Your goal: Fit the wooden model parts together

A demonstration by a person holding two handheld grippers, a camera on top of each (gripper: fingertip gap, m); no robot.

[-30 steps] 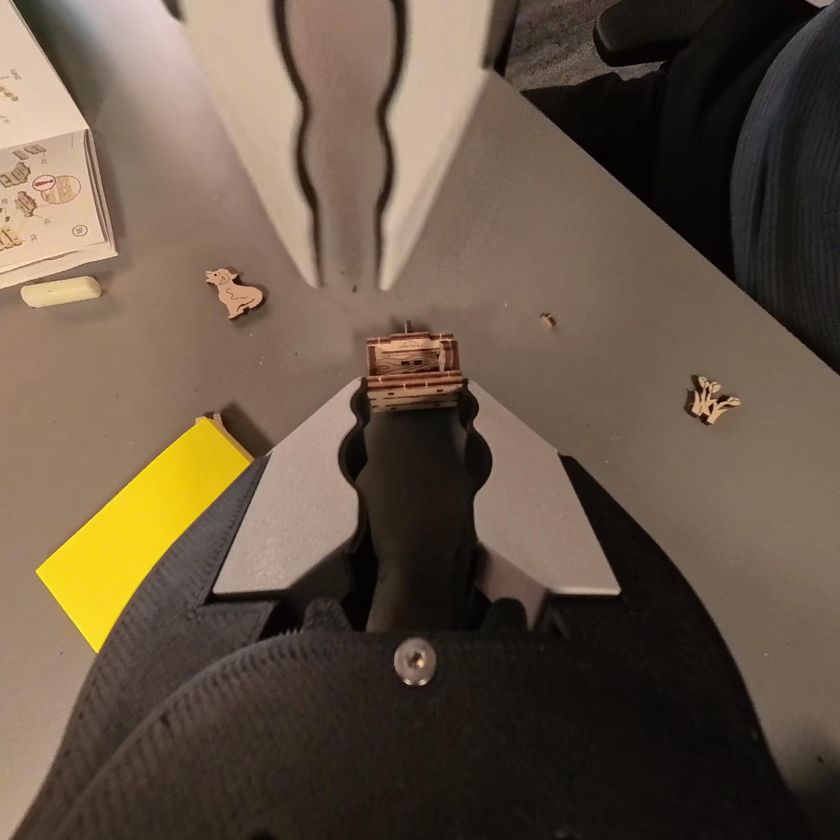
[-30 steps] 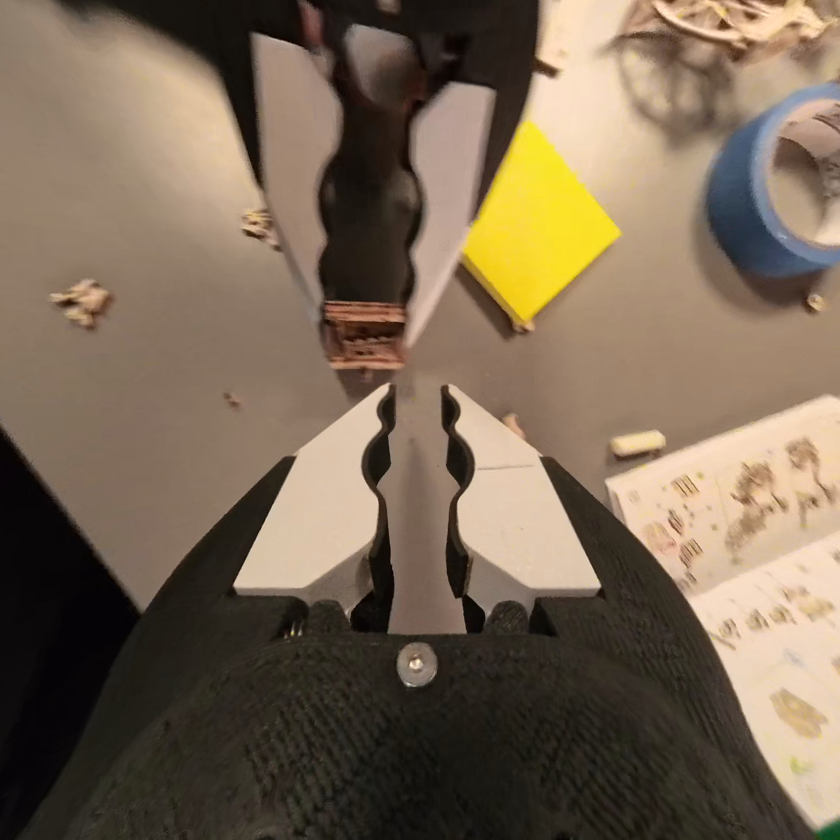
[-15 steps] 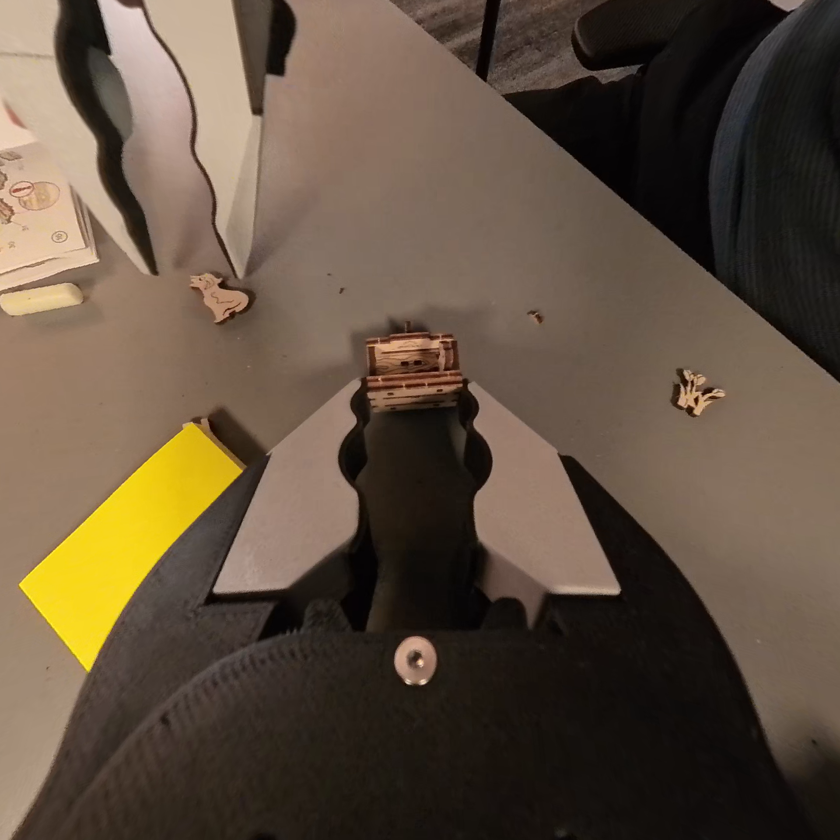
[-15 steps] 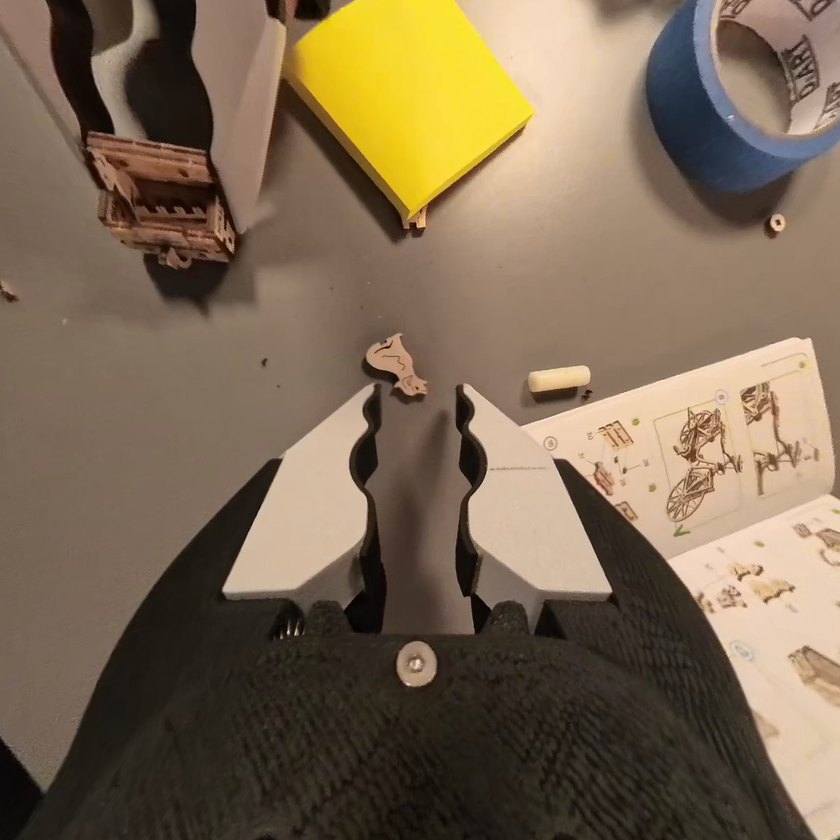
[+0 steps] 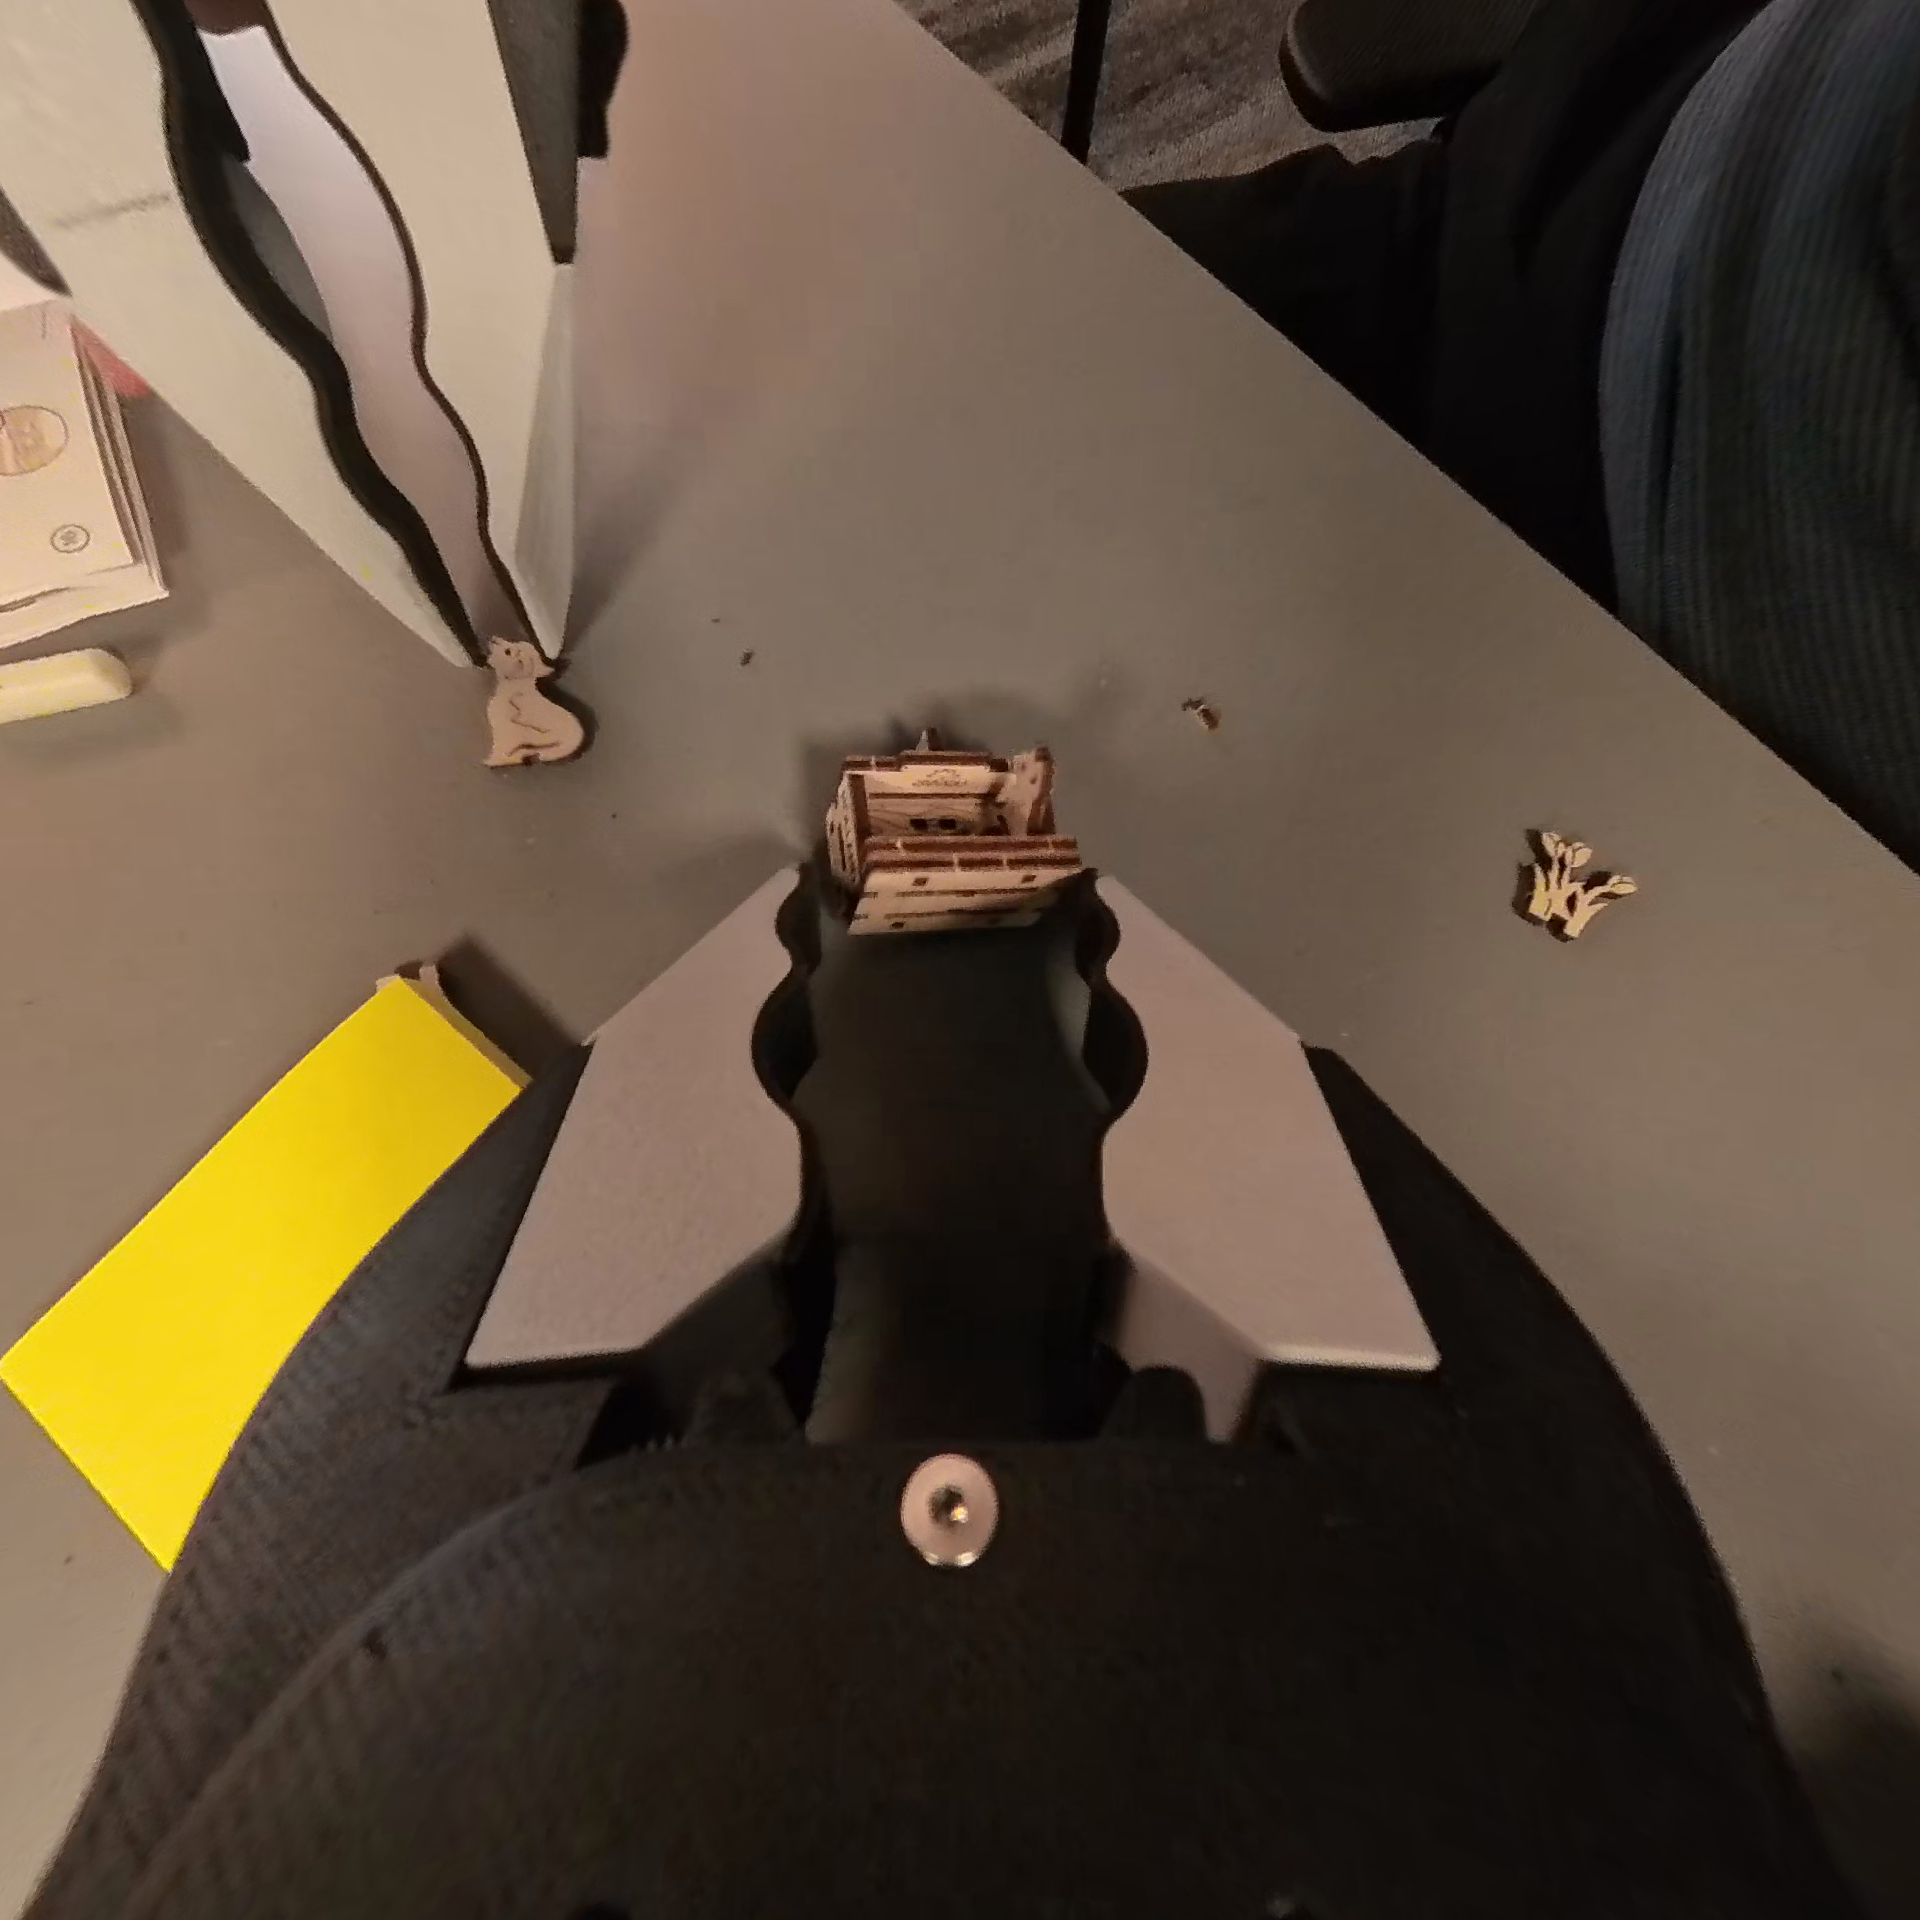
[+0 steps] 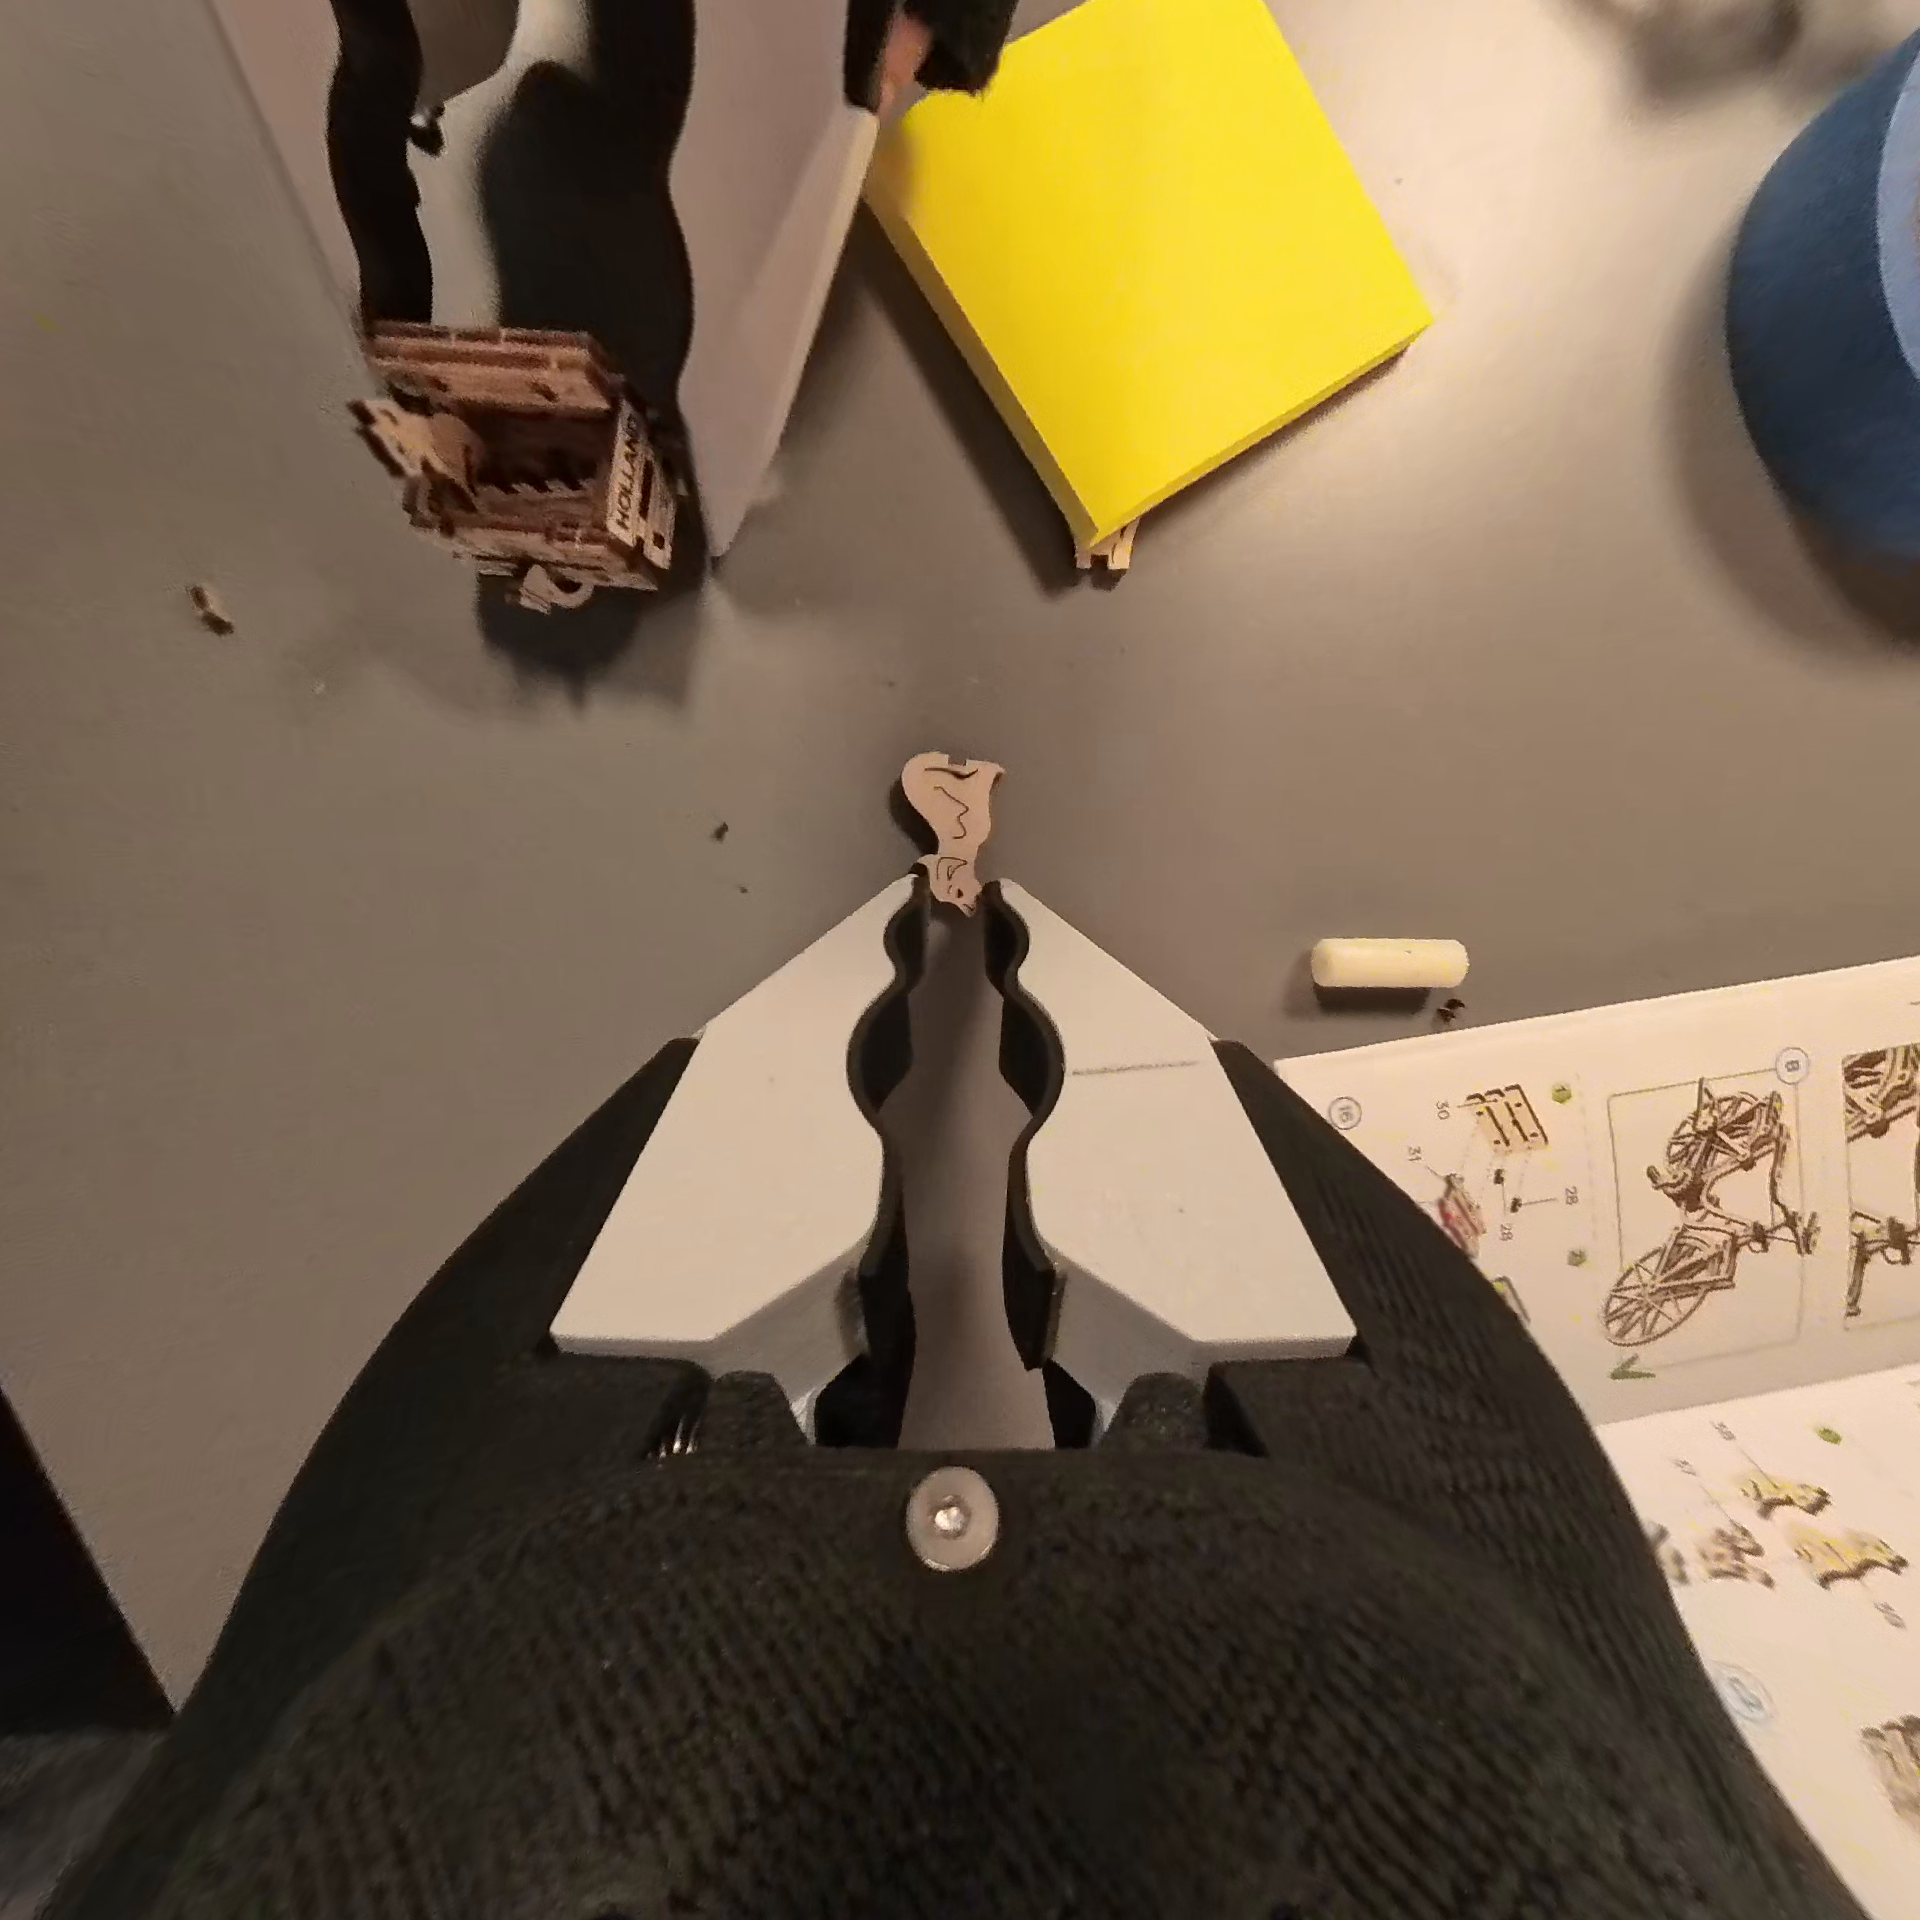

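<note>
A small wooden house model (image 5: 951,847) sits tilted on the grey table (image 5: 1247,582) between my left gripper's (image 5: 948,883) fingertips. The left jaws stand open: a gap shows at the left finger and only the model's corner meets the right finger (image 5: 1101,904). The right wrist view shows the model (image 6: 520,457) at the top left, at the left gripper (image 6: 540,436). A flat wooden dog figure (image 6: 951,810) lies on the table. My right gripper (image 6: 951,888) is shut on its head, tips down on the table. The left wrist view shows the dog (image 5: 530,717) and the right gripper (image 5: 509,649) too.
A yellow sticky-note pad (image 6: 1143,249) lies beside the left gripper, a blue tape roll (image 6: 1829,312) at the far right. An instruction booklet (image 6: 1662,1195) and a small white stick (image 6: 1387,964) lie to the right. A wooden plant piece (image 5: 1574,899) lies near the table edge by a person's legs (image 5: 1714,312). My left tips are about 15 cm from the small white stick (image 6: 1387,964), my right tips only 8 cm.
My left jaws have widened and the house model has tilted between them. My right gripper moved from the model over to the dog figure, opened, then closed on its head.
</note>
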